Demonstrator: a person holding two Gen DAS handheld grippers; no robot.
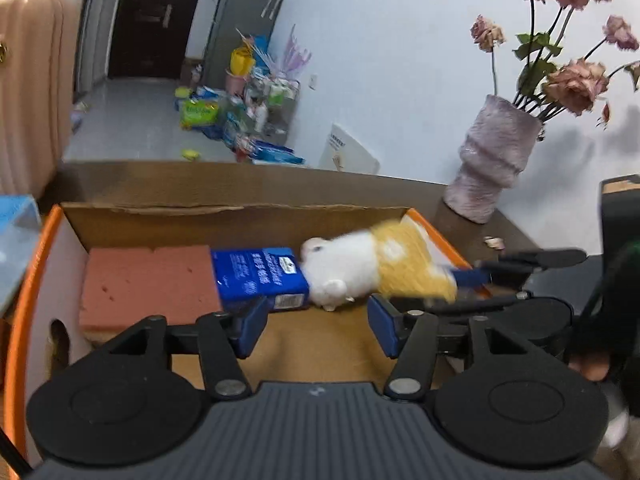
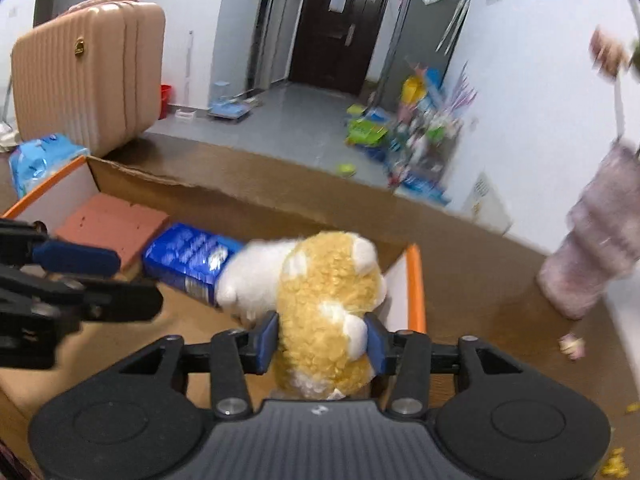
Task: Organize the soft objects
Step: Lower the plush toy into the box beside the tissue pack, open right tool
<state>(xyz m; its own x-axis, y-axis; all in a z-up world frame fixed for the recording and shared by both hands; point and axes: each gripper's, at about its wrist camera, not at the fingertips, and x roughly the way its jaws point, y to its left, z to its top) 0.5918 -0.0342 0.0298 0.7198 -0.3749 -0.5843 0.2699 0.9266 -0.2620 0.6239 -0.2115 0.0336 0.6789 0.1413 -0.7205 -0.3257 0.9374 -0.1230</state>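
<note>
A yellow and white plush toy (image 2: pixel 320 300) is held between the blue pads of my right gripper (image 2: pixel 322 338), which is shut on it, over the right end of an open cardboard box (image 2: pixel 416 276). In the left wrist view the plush toy (image 1: pixel 372 270) hangs inside the box (image 1: pixel 160 210), with the right gripper (image 1: pixel 476 280) reaching in from the right. My left gripper (image 1: pixel 318 326) is open and empty above the box floor. A pink sponge (image 1: pixel 148 286) and a blue tissue pack (image 1: pixel 260 276) lie in the box, the plush touching the pack.
A pale purple vase (image 1: pixel 492 160) with dried roses stands on the brown table right of the box. A pink suitcase (image 2: pixel 88 72) and a blue packet (image 2: pixel 40 160) sit left of the box. Clutter lies on the floor beyond (image 2: pixel 404 136).
</note>
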